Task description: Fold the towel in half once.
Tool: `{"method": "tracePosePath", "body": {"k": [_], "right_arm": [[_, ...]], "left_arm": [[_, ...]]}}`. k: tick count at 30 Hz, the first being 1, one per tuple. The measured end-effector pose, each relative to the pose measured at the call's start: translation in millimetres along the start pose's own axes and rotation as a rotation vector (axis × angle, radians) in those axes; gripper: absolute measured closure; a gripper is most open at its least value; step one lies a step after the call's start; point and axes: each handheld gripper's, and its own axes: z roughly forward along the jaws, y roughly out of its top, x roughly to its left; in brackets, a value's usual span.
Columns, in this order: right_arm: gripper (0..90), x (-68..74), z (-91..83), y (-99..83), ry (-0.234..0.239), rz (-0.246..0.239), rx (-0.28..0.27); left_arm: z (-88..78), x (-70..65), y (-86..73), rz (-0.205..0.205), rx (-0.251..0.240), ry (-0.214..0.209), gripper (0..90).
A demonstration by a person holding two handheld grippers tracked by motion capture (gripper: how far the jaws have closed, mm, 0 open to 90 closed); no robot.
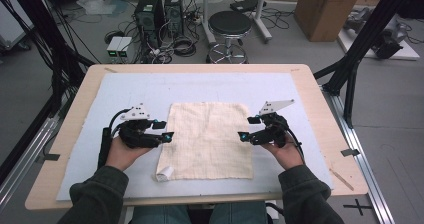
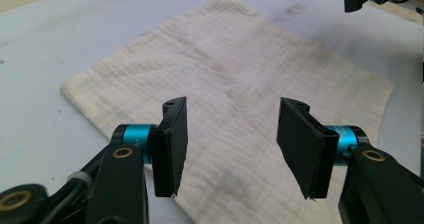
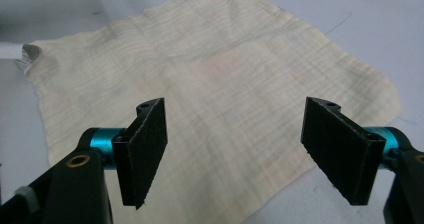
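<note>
A cream cloth (image 1: 207,139) lies flat in the middle of the pale blue mat (image 1: 100,109), its near left corner (image 1: 164,173) folded over. My left gripper (image 1: 166,131) hovers at the cloth's left edge, jaws open and empty; in the left gripper view the cloth (image 2: 235,79) spreads beyond its gripper (image 2: 230,149). My right gripper (image 1: 248,128) hovers at the cloth's right edge, also open with nothing between its jaws. The right gripper view looks across the cloth (image 3: 215,84) over its gripper (image 3: 240,154). Both grippers point inward at each other.
The mat covers a wooden table (image 1: 65,134). Beyond the far edge stand a black stool (image 1: 229,26), computer towers (image 1: 159,14) with cables, and a cardboard box (image 1: 327,6). A black frame post (image 1: 360,44) rises at the right.
</note>
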Motion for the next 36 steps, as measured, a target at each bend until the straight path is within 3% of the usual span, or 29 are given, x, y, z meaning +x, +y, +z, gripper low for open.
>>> {"method": "tracePosePath", "body": {"k": [7, 10, 14, 18, 21, 27, 32, 36], "right_arm": [[28.8, -14.5, 0.6, 14.9, -0.018, 0.004, -0.002], [30.2, -22.0, 2.1, 22.1, -0.027, 0.001, 0.008], [36.1, -34.5, 6.3, 32.4, -0.042, -0.007, 0.019], [44.2, -50.2, 11.2, 40.1, -0.065, 0.027, 0.006], [49.7, -61.1, 16.3, 41.1, -0.088, 0.046, -0.009], [53.5, -77.0, 27.9, 36.4, -0.126, 0.093, -0.003], [53.5, -89.7, 38.7, 30.5, -0.155, 0.148, 0.008], [55.3, -95.6, 46.3, 26.9, -0.184, 0.158, 0.028]], "left_arm": [[4.7, 16.1, 6.0, -0.042, -0.022, 0.028, 48.1], [7.9, 23.4, 12.3, -0.062, 0.003, 0.028, 48.9], [11.8, 32.4, 21.3, -0.069, -0.027, 0.056, 50.9], [19.8, 45.3, 26.4, -0.079, -0.01, 0.09, 51.8], [27.6, 53.7, 29.4, -0.096, -0.014, 0.119, 53.3], [45.8, 67.9, 38.6, -0.075, 0.008, 0.191, 57.2], [68.5, 80.5, 40.2, -0.097, 0.04, 0.247, 58.0], [83.6, 89.7, 33.8, -0.126, 0.076, 0.266, 59.2]]}}
